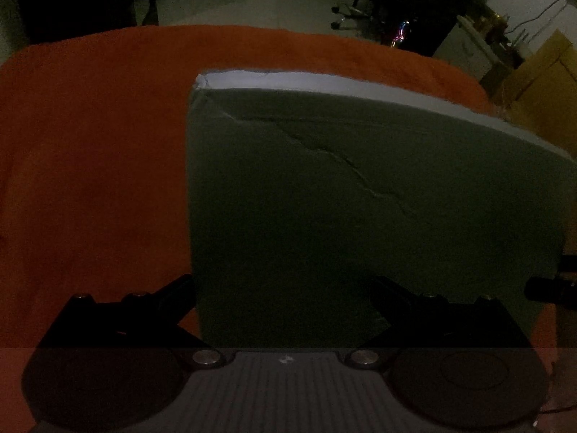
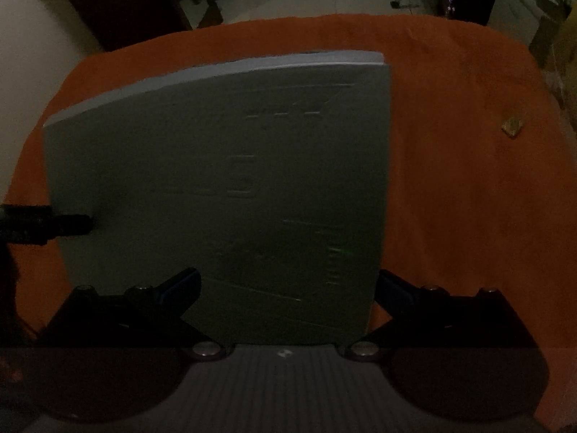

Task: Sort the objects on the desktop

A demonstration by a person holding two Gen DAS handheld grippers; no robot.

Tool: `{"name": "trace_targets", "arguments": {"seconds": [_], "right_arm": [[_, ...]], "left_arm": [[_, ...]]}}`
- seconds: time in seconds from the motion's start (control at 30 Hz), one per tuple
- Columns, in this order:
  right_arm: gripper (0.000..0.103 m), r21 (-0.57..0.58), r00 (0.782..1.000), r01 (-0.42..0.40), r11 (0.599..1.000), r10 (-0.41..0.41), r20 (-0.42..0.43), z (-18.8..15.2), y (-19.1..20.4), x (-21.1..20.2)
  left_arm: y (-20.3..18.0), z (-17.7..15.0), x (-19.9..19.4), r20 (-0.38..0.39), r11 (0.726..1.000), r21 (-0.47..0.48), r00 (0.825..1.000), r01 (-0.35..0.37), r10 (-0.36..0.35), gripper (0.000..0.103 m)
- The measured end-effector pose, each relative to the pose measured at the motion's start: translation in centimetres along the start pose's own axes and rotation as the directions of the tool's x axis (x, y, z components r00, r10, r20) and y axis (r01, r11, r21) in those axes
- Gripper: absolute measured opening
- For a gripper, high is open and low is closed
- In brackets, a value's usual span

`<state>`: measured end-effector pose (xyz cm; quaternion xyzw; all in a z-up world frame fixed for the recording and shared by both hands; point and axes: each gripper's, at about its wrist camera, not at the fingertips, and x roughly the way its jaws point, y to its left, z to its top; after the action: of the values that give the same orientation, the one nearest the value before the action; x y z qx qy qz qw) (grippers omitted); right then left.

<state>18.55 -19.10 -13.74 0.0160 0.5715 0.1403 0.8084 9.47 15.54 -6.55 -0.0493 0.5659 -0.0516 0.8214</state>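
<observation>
While both grippers, left gripper and right gripper, stand wide open and empty, the grey foam board lying on the orange cloth looks light, stiff, crack-prone, best gripped at opposite edges.

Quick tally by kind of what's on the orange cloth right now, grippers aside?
Grey foam slab: 1
Small brownish scrap, too dim to identify: 1
Total: 2
Both lie on the orange cloth; the scrap is apart, to the slab's right.
</observation>
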Motion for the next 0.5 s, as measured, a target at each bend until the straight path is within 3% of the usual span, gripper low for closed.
{"name": "trace_targets", "arguments": {"seconds": [0.2, 0.3, 0.5], "right_arm": [[0.103, 0.016, 1.000, 0.013, 1.000, -0.013, -0.017, 0.9, -0.6, 0.8], [0.103, 0.002, 0.999, 0.032, 0.999, -0.032, 0.012, 1.4, 0.3, 1.1], [0.103, -0.030, 0.988, 0.082, 0.996, -0.077, 0.136, 2.5, 0.0, -0.7]], "left_arm": [[-0.1, 0.4, 0.1, -0.034, 1.000, -0.016, 0.999, 0.004, -0.004, 0.103], [-0.4, 0.6, -1.1, -0.004, 1.000, -0.002, 1.000, 0.003, -0.003, 0.102], [-0.7, 1.1, -1.0, -0.064, 0.998, -0.009, 0.996, 0.063, -0.063, 0.102]]}}
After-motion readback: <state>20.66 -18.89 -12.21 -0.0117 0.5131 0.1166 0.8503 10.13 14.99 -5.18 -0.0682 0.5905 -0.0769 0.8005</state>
